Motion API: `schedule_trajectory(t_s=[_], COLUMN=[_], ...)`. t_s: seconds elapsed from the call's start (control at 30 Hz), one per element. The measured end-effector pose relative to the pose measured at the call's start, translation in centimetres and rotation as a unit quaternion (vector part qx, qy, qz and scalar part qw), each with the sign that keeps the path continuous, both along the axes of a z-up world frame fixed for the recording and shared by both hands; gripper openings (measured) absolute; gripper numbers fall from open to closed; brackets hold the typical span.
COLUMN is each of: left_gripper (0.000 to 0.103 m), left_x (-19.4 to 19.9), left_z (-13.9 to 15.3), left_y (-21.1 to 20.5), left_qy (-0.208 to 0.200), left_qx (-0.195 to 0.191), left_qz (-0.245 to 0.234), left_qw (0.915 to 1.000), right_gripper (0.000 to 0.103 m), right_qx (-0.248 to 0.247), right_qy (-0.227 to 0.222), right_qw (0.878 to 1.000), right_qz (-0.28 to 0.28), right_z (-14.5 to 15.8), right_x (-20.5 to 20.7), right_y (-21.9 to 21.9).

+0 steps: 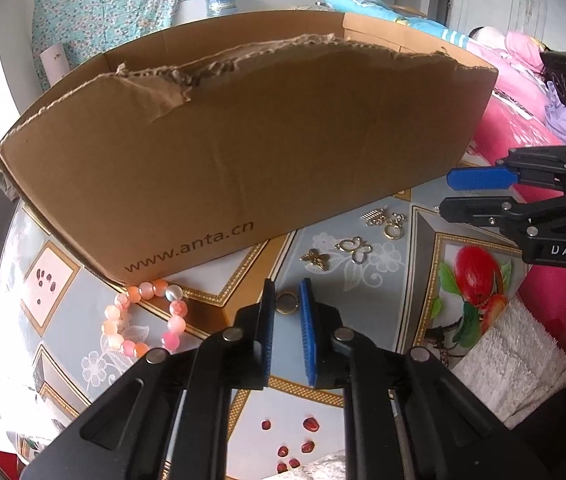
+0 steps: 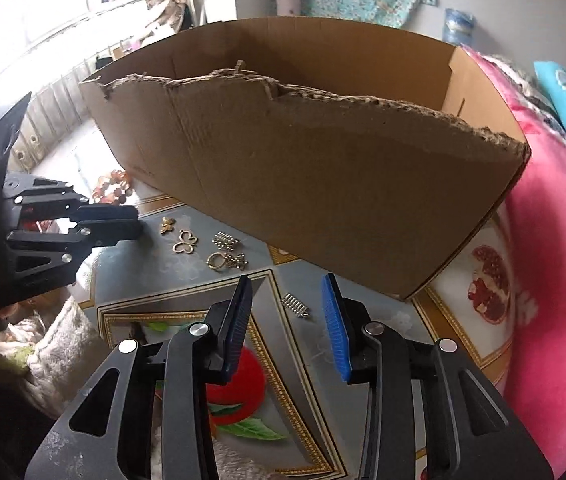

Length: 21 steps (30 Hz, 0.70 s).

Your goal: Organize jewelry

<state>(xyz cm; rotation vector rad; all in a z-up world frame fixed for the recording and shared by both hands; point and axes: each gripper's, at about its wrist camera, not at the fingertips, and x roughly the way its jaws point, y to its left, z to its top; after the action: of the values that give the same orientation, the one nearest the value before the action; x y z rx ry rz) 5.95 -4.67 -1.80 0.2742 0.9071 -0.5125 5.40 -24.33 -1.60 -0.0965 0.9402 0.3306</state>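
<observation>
Two tongs hover over the tabletop in front of a torn cardboard box, and none of the jewelry looks boxed yet, so the sorting seems barely begun. The left tongs are spread narrowly, straddling a small gold ring without clearly touching it; the likely next move is to press together on it, lift, and carry it over the box's ragged front wall. The right tongs are spread wider, aimed low at a small silver comb-like clip lying between their tips, gripping nothing. Both point forward and slightly down toward the box. A pink beaded bracelet lies beside the box's left corner; two butterfly charms and a cluster of small gold pieces sit near the box front.
</observation>
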Motion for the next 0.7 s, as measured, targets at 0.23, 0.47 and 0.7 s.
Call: schedule_trajectory(t_s=[0.23, 0.47, 0.7], left_gripper=[0.012, 0.012, 0.012], left_x=[0.0, 0.2, 0.2], left_z=[0.0, 0.1, 0.1], left_y=[0.2, 0.5, 0.4], left_qy=[0.005, 0.008, 0.008], left_qx=[-0.009, -0.015, -0.016], left_qz=[0.009, 0.008, 0.008], left_qw=[0.9999, 0.9998, 0.9998], right_gripper=[0.025, 0.02, 0.015], right_qx=[0.012, -0.003, -0.018], right_qy=[0.029, 0.012, -0.003], right_qw=[0.998, 0.998, 0.999], right_qz=[-0.046, -0.057, -0.05], right_z=[-0.9, -0.9, -1.2], right_x=[-1.1, -0.3, -0.1], right_y=[0.3, 1.8, 2.5])
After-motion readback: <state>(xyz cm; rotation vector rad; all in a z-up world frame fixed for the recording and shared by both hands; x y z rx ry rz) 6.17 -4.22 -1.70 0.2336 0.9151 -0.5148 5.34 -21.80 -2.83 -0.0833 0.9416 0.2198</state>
